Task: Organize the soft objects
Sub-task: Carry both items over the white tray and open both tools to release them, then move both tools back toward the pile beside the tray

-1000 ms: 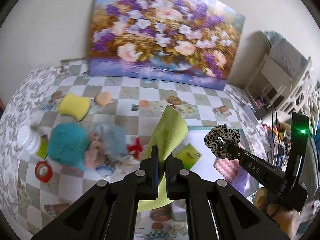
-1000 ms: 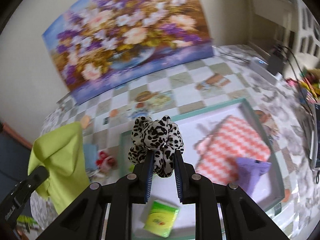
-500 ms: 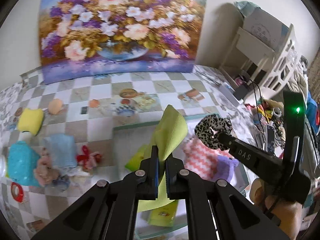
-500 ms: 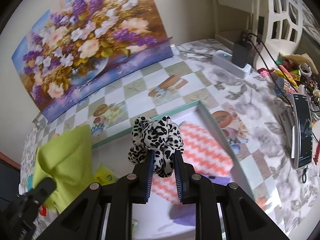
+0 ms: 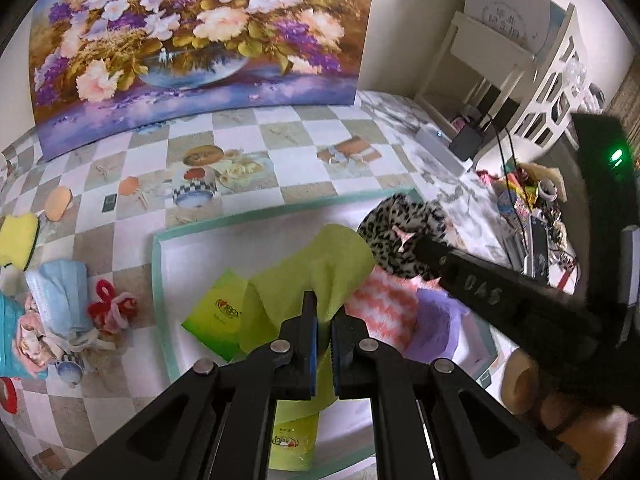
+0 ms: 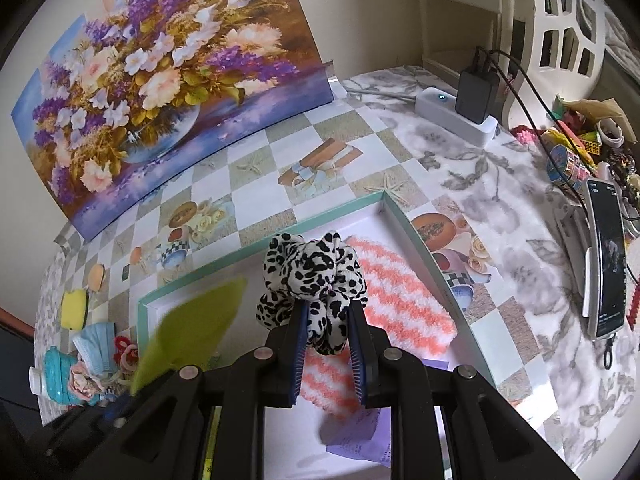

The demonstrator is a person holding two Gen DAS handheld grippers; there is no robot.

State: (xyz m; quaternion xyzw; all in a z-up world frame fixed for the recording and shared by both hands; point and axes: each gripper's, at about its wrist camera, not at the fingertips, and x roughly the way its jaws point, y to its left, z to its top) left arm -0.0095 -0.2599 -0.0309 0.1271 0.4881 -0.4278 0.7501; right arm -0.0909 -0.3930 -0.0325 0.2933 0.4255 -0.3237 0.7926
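Note:
My left gripper (image 5: 323,312) is shut on a lime-green cloth (image 5: 320,268) that hangs over the white tray with a mint rim (image 5: 256,216). My right gripper (image 6: 327,316) is shut on a black-and-white leopard scrunchie (image 6: 312,268), held above the same tray (image 6: 400,216). That scrunchie (image 5: 400,232) and the right gripper's black body show at the right of the left wrist view. In the tray lie a coral-and-white striped fuzzy cloth (image 6: 392,292), a lilac cloth (image 5: 436,324) and green packets (image 5: 218,312). The green cloth (image 6: 192,320) appears blurred at the left of the right wrist view.
Left of the tray on the checked tablecloth lie a light-blue cloth (image 5: 60,288), a red bow (image 5: 108,304), a teal item (image 5: 10,328), a yellow sponge (image 5: 18,238) and an orange puff (image 5: 58,204). A flower painting (image 5: 192,40) leans on the wall. A phone (image 6: 608,256), charger and clutter crowd the right.
Both grippers have moved right and down over the tray with their loads. The green cloth now hangs lower, just above the packets, and the scrunchie is over the striped cloth.

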